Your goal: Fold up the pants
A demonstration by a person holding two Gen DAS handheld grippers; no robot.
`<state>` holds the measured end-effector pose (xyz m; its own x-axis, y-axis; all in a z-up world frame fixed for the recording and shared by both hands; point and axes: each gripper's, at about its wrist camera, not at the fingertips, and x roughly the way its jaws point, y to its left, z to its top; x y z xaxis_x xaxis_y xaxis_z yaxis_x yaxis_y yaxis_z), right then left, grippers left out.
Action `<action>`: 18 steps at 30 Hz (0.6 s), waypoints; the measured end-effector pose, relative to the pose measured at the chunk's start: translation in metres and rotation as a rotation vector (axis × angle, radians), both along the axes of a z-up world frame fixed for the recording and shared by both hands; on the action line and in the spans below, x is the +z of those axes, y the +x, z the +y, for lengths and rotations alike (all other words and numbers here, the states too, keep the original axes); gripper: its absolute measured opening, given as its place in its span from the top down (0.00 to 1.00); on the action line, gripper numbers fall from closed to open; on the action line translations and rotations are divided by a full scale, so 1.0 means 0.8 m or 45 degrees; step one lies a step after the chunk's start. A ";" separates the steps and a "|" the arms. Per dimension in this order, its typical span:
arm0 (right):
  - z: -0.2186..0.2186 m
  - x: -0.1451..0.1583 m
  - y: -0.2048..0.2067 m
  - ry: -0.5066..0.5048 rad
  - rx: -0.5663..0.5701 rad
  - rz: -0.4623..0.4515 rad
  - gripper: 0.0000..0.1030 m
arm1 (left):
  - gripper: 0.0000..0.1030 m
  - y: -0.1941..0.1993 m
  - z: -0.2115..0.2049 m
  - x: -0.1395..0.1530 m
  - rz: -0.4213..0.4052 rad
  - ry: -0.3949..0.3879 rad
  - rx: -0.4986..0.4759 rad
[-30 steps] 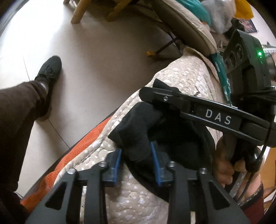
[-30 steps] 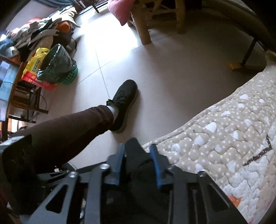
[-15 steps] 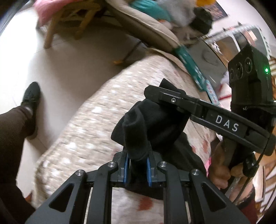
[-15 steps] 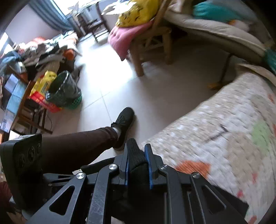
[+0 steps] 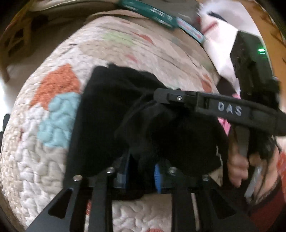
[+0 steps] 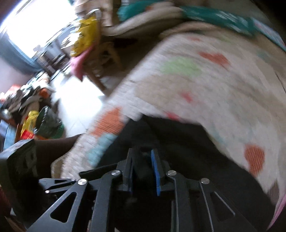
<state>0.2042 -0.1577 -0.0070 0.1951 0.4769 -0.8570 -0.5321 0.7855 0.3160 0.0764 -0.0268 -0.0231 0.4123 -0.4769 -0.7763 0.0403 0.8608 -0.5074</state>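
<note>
The black pants [image 5: 107,107] lie on a quilted bedspread [image 5: 44,151] with orange, blue and green patches. My left gripper [image 5: 142,171] is shut on a bunched end of the pants, held over the part that lies flat. My right gripper [image 6: 143,169] is shut on another black fold of the pants [image 6: 178,142]. The right gripper's arm marked DAS [image 5: 223,108] also shows in the left wrist view, right beside the left one. Both views are blurred by motion.
A teal box [image 5: 160,16] and white cloth [image 5: 219,41] lie at the bed's far edge. In the right wrist view a wooden chair with pink and yellow cloth [image 6: 85,44] and a cluttered pile with a green basket [image 6: 48,123] stand on the floor to the left.
Both grippers closed on the pants' end, then swung from the bed's near edge up and over the bed, carrying the black fabric across the part lying flat.
</note>
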 end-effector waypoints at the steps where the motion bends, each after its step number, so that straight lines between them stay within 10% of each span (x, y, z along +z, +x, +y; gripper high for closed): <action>1: -0.021 -0.005 0.000 -0.012 -0.048 0.009 0.62 | 0.71 -0.007 -0.004 0.005 -0.011 -0.012 -0.045; 3: -0.056 -0.008 0.000 -0.045 -0.136 -0.003 0.44 | 0.64 -0.023 0.002 0.020 -0.052 -0.024 -0.096; 8: -0.107 0.029 -0.007 -0.109 -0.331 -0.136 0.44 | 0.56 -0.043 0.044 0.051 -0.135 -0.030 -0.064; 12: -0.099 0.068 -0.022 0.085 -0.347 -0.181 0.44 | 0.56 -0.037 0.088 0.047 -0.099 0.022 0.114; 18: -0.049 0.042 -0.042 0.391 -0.291 0.058 0.44 | 0.56 -0.030 0.104 0.029 -0.080 0.187 0.200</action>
<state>0.1706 -0.1968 0.0267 0.2910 0.6615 -0.6912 -0.3339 0.7472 0.5746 0.0520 0.0564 0.0004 0.5226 -0.2864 -0.8030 -0.0728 0.9235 -0.3767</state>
